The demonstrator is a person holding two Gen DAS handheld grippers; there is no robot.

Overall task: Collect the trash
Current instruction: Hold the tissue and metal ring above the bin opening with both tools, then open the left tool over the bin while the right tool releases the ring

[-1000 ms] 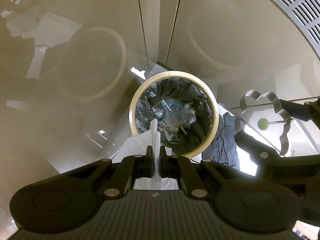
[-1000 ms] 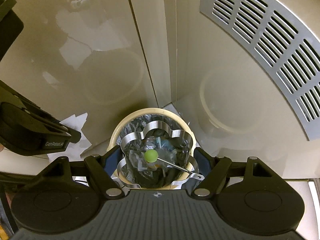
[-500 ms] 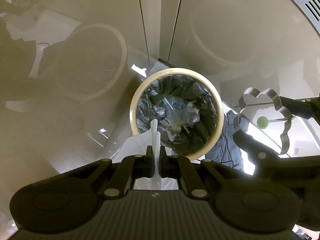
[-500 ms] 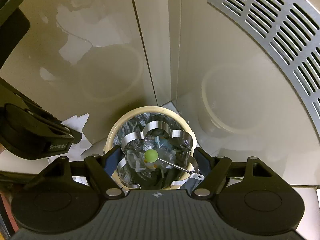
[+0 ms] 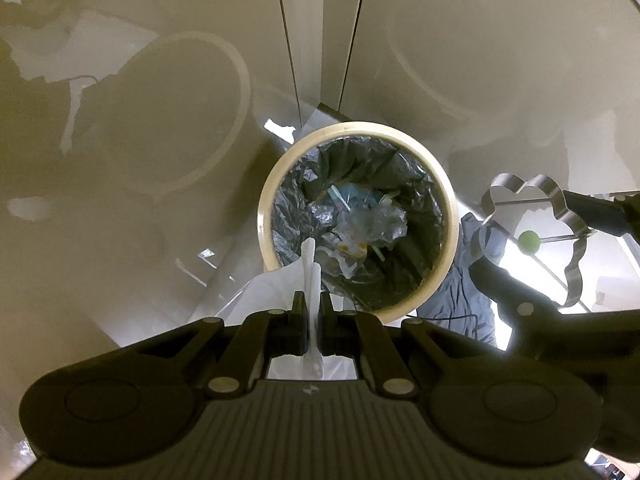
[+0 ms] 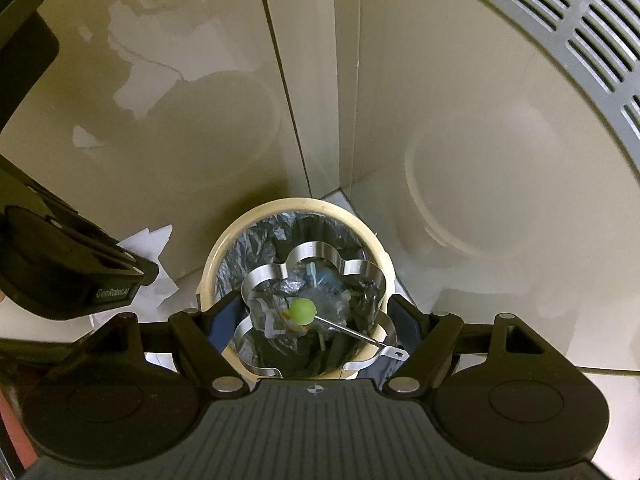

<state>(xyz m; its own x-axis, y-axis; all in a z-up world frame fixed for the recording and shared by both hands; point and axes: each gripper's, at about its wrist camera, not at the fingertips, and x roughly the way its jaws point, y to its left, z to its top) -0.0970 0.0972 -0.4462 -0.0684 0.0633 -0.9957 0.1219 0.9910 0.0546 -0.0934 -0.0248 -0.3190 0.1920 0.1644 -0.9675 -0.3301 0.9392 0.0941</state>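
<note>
Glossy beige panels (image 6: pixel 460 128) meet in a corner just beyond the bin, closing off its far side; a slotted metal grille (image 6: pixel 560 24) runs up to the right of the right gripper. The round cream-rimmed bin (image 5: pixel 262 216), lined with a dark bag and holding crumpled wrappers, sits below and ahead of both grippers, its mouth unobstructed. The right gripper (image 6: pixel 316 316) hangs over that mouth, its jaws spread wide and pressed against the sides of a flower-shaped metal ring (image 6: pixel 312 250) with a green-knobbed wire. The left gripper (image 5: pixel 312 312), at the bin's near rim, is clamped tight on a white paper napkin (image 5: pixel 310 264) pointing toward the opening.
</note>
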